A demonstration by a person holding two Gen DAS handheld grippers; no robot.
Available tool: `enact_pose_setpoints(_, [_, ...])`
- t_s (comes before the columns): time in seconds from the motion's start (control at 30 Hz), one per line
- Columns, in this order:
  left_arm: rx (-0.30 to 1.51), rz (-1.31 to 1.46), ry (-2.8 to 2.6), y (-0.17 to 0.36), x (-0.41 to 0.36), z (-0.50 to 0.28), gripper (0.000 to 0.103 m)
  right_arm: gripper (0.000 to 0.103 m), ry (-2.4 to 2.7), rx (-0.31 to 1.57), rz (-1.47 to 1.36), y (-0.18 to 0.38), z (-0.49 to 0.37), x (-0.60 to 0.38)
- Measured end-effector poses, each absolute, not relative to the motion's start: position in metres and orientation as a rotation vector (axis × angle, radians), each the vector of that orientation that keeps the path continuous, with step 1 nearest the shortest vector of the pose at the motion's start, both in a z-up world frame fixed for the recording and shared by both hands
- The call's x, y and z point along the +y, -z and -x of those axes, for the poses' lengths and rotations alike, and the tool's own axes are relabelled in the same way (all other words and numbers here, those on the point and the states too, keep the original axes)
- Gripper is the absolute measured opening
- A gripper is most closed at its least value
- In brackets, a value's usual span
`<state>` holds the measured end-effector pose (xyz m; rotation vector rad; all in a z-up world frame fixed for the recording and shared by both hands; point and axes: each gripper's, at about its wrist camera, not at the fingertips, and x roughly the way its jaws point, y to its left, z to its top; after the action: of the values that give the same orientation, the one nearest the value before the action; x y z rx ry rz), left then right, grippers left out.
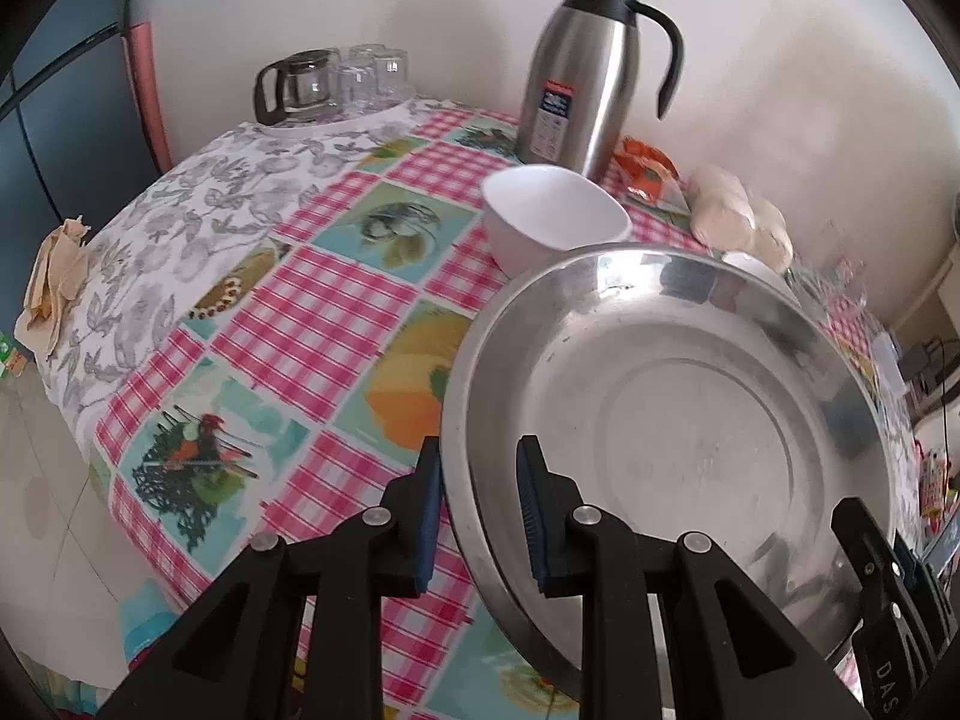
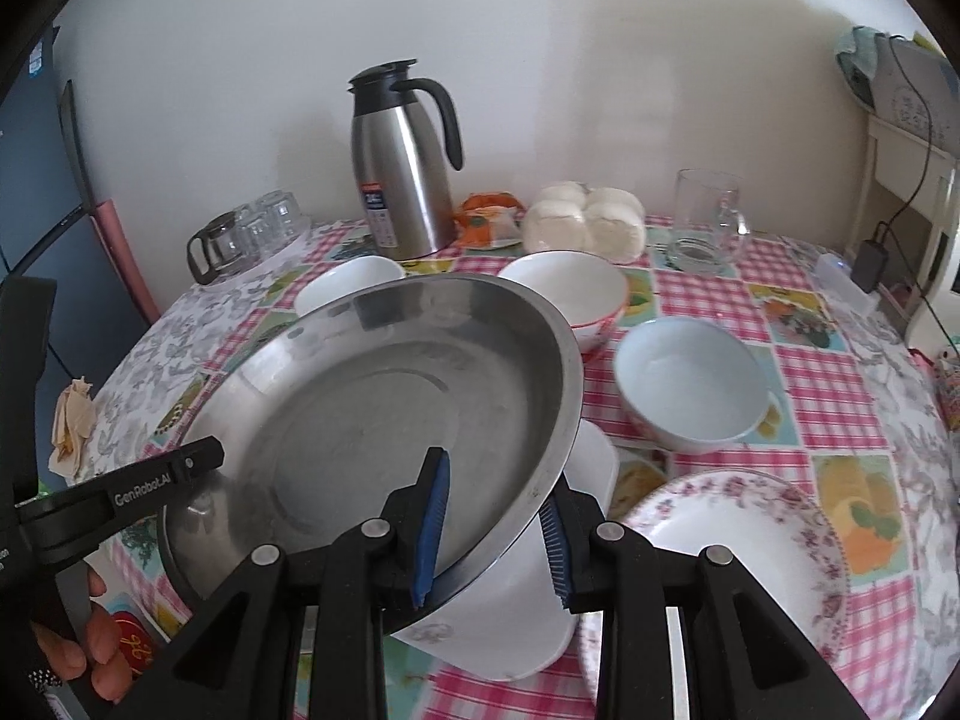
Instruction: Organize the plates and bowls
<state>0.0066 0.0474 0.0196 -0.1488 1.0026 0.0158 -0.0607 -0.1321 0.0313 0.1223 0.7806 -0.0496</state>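
Both grippers pinch the rim of the steel basin (image 2: 384, 420), held tilted above the checked tablecloth (image 1: 336, 324): left gripper (image 1: 480, 516) (near edge), right gripper (image 2: 498, 534) opposite.

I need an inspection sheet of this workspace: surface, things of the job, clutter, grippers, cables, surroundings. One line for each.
Surface: table under a pink checked cloth with fruit pictures.
Job's things: steel basin held tilted above the table; white bowl, red-rimmed bowl, pale blue bowl, floral plate.
Clutter: steel thermos jug, glass pot with upturned glasses, glass mug, wrapped buns, orange packet, crumpled paper.
Grippers: left gripper and right gripper each clamp the basin's rim, on opposite sides.
Cables: black cable with plug at the right.
Surroundings: white wall; dark cabinet at the left.
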Motion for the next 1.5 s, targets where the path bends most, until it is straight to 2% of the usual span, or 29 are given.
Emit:
enact_pose_setpoints(0.47, [1.089,0.075,0.035,-0.001,0.015,-0.003,0.024,0.033,0.116,0.867,-0.100,-0.013,0.064,-0.157])
enact_pose_setpoints(1.23, [1.224,0.023,0.099,0.021,0.001,-0.007,0.025,0.033,0.176,1.077,-0.093,0.022,0.051,-0.165])
enact_pose_setpoints(1.5, [1.220,0.044,0.072,0.021,0.008,-0.007,0.025,0.033,0.141,1.121,-0.081,0.025,0.050,-0.157])
